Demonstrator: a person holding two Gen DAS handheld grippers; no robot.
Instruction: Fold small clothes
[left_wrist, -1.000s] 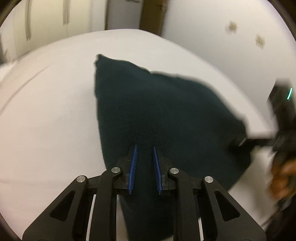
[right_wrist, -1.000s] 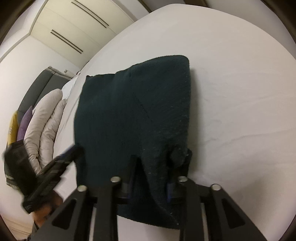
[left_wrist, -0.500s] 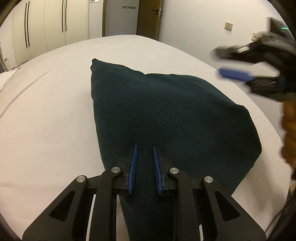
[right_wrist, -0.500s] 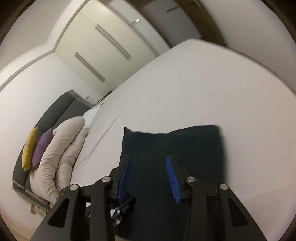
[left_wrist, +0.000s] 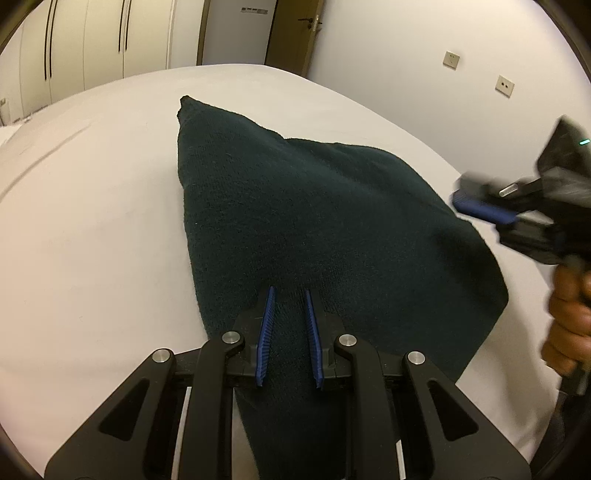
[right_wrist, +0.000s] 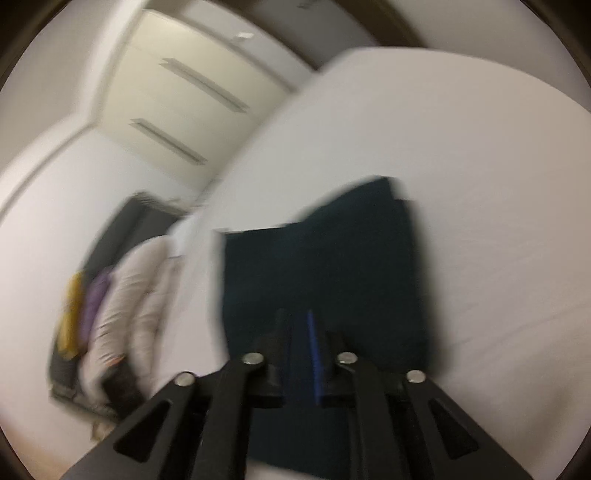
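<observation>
White bed (left_wrist: 92, 221) fills the room, and a dark green cloth (left_wrist: 314, 221) lies folded on it. The left gripper (left_wrist: 290, 332) pinches the cloth's near edge. The right gripper (right_wrist: 297, 354) is closing, above the cloth with nothing between its fingers.

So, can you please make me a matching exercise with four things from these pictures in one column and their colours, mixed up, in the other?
Things:
1. garment
2. bed sheet
3. pads of the left gripper
4. door

Colours:
A. blue
B. brown
C. dark green
D. white

Pairs: 1-C, 2-D, 3-A, 4-B
</observation>
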